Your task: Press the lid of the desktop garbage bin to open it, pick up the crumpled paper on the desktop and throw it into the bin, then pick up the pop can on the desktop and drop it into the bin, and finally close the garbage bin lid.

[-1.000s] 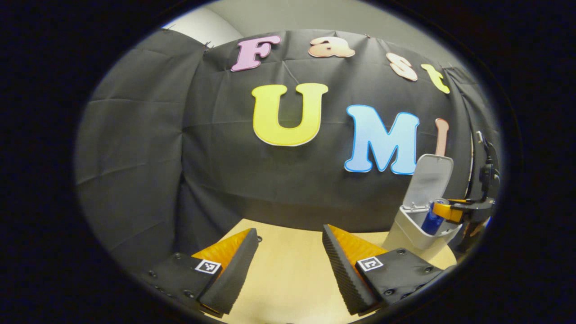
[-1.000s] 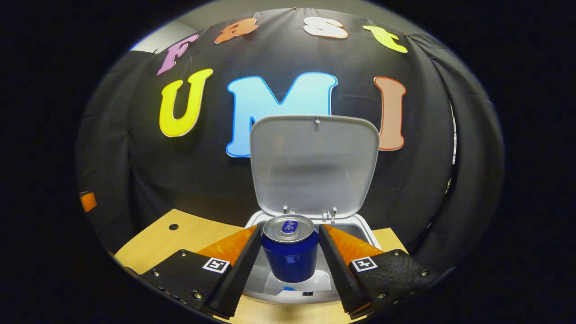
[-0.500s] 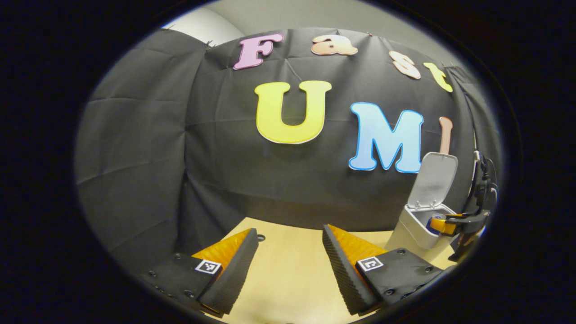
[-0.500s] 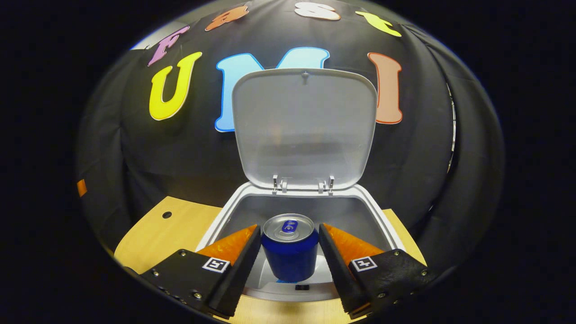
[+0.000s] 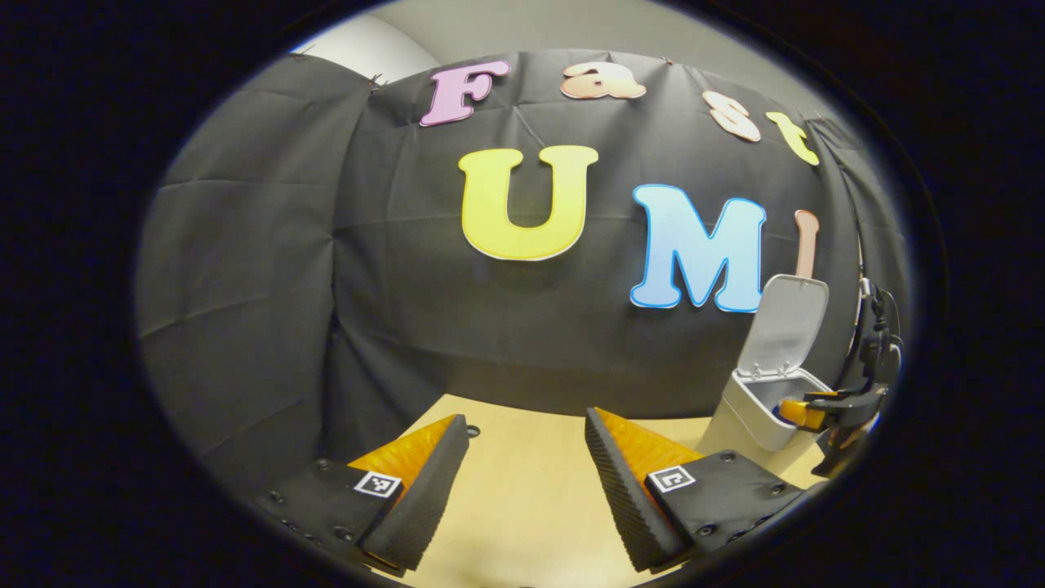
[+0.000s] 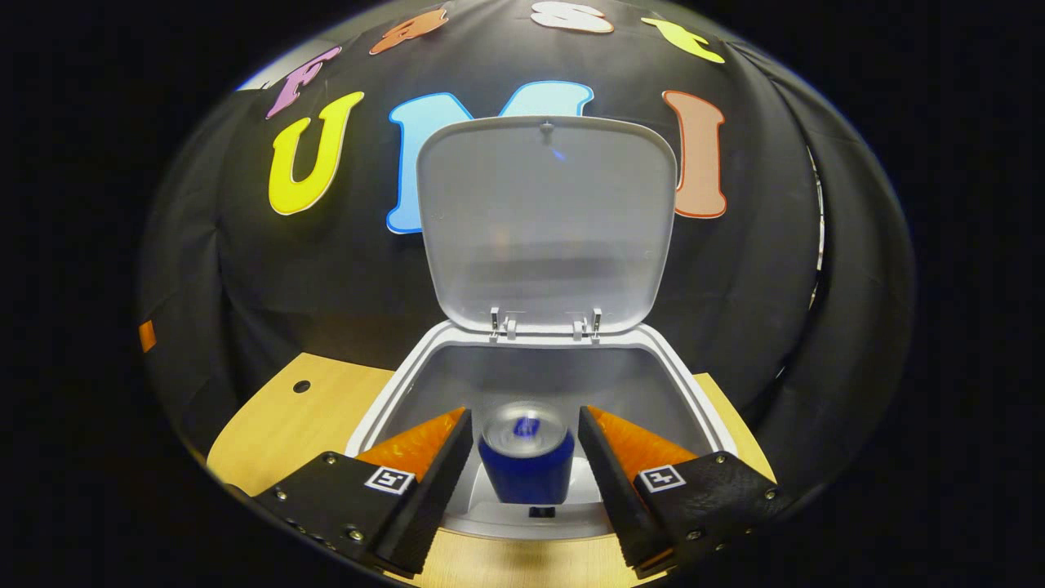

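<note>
The white desktop bin (image 6: 392, 388) stands with its lid (image 6: 545, 229) swung up and back against the wall. My right gripper (image 6: 524, 411) hovers over the bin's mouth. The blue pop can (image 6: 526, 469) is upright and blurred between the fingers, lower inside the bin, with a thin gap on each side, so the jaws stand open. In the left gripper view the bin (image 5: 755, 412) is at the far right with the right gripper (image 5: 804, 412) at its rim. My left gripper (image 5: 526, 418) is open above the wooden table (image 5: 522, 506), holding nothing.
The light wooden tabletop (image 6: 302, 425) has a small round hole (image 6: 301, 385) left of the bin. The booth's black cloth wall rises right behind the table and bin. Open tabletop lies ahead of the left gripper.
The right gripper carried the can forward over the bin's mouth, then let go of it; the can now sits lower and blurred inside. The left gripper barely moved.
</note>
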`<state>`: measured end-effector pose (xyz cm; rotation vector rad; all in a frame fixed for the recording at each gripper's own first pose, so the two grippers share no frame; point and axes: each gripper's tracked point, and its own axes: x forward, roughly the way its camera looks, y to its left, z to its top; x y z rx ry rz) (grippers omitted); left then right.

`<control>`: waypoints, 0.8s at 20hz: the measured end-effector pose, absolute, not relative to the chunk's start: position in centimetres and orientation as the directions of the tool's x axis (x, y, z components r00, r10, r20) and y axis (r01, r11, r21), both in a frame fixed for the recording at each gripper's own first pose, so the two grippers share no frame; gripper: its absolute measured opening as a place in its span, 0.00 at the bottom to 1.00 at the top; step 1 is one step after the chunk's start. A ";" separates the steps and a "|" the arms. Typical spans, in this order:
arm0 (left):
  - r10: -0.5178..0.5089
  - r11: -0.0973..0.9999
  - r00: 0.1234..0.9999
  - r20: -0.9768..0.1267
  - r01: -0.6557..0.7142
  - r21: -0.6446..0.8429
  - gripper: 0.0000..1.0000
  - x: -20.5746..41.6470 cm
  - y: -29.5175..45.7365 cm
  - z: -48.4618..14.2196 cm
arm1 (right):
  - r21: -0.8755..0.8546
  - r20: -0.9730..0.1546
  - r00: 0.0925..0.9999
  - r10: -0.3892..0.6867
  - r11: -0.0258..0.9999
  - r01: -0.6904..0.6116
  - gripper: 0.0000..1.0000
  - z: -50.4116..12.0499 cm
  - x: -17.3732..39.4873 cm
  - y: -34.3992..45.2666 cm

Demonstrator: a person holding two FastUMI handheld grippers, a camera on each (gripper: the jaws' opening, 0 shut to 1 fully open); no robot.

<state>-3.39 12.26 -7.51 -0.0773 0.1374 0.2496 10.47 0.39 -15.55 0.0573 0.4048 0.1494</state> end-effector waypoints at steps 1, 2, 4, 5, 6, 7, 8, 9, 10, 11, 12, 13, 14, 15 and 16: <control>0.240 0.966 0.960 -0.147 -0.251 -0.059 0.96 -3.4 12.2 -7.5 | 0.082 -0.390 0.908 0.156 0.987 -0.135 0.85 -15.5 10.3 0.3; 0.238 0.967 0.960 -0.147 -0.249 -0.061 0.96 -3.4 12.2 -7.5 | 0.079 -0.389 0.909 0.150 0.988 -0.130 0.87 -15.4 10.2 0.2; 0.234 0.967 0.961 -0.149 -0.246 -0.067 0.96 -3.5 12.1 -7.7 | 0.085 -0.369 0.918 0.144 0.989 -0.121 0.92 -14.2 10.0 -0.1; 0.233 0.967 0.961 -0.151 -0.245 -0.071 0.94 -3.5 12.2 -7.7 | 0.088 -0.354 0.925 0.140 0.989 -0.116 0.92 -13.5 10.0 -0.3; 0.231 0.967 0.961 -0.152 -0.244 -0.076 0.94 -3.6 12.2 -7.8 | 0.087 -0.335 0.933 0.134 0.990 -0.110 0.92 -12.4 10.0 -0.5; 0.227 0.967 0.962 -0.153 -0.241 -0.080 0.92 -3.5 12.1 -7.8 | 0.086 -0.315 0.941 0.127 0.991 -0.105 0.92 -11.3 10.2 -0.7; 0.222 0.968 0.962 -0.156 -0.237 -0.082 0.94 -3.4 12.0 -8.0 | 0.089 -0.293 0.948 0.121 0.991 -0.099 0.92 -10.0 10.3 -1.0; 0.217 0.969 0.963 -0.159 -0.232 -0.084 0.94 -3.2 12.0 -8.1 | 0.097 -0.266 0.957 0.118 0.991 -0.096 0.92 -8.7 10.5 -1.0; 0.212 0.969 0.964 -0.163 -0.229 -0.092 0.94 -3.1 11.9 -8.2 | 0.107 -0.243 0.963 0.117 0.990 -0.093 0.92 -7.3 10.7 -1.2; 0.207 0.968 0.965 -0.163 -0.226 -0.107 0.94 -2.9 11.9 -8.1 | 0.114 -0.225 0.967 0.116 0.989 -0.092 0.92 -6.2 10.9 -1.2; 0.205 0.966 0.966 -0.160 -0.226 -0.123 0.94 -2.7 12.0 -7.9 | 0.115 -0.205 0.972 0.113 0.989 -0.091 0.91 -4.9 11.3 -1.3; 0.202 0.965 0.967 -0.158 -0.223 -0.136 0.96 -2.6 12.1 -7.7 | 0.111 -0.183 0.977 0.106 0.990 -0.087 0.91 -3.6 11.6 -1.5; 0.199 0.965 0.967 -0.157 -0.221 -0.144 0.94 -2.7 12.3 -7.8 | 0.110 -0.159 0.982 0.102 0.990 -0.085 0.92 -2.2 12.1 -1.7; 0.196 0.965 0.968 -0.156 -0.218 -0.144 0.94 -2.6 12.5 -7.8 | 0.109 -0.138 0.986 0.097 0.991 -0.082 0.91 -1.1 12.4 -1.9; 0.194 0.966 0.969 -0.155 -0.216 -0.141 0.96 -2.5 12.6 -7.6 | 0.107 -0.123 0.988 0.091 0.991 -0.078 0.91 -0.1 12.9 -2.1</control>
